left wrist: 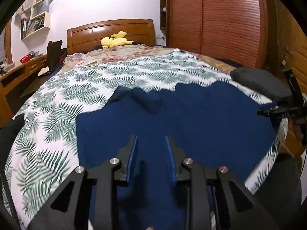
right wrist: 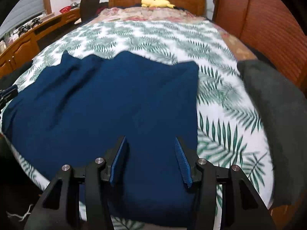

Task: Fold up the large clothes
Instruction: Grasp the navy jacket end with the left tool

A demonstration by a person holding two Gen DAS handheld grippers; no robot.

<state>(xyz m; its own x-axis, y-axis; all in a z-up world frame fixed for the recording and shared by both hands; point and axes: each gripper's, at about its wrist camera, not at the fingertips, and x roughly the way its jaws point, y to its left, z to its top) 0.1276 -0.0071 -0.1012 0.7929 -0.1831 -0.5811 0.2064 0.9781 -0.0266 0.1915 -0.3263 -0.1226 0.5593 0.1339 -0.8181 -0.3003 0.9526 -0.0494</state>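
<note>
On leaf-print bedspread (right wrist: 220,103): smooth navy garment (right wrist: 115,105) (far edge wavy); both grippers (left wrist: 151,145) (right wrist: 150,147) apart, empty.

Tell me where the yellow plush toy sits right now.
The yellow plush toy lies at the far end of the bed, against the wooden headboard, beyond the floral quilt; both wrist views show it top centre.
</note>
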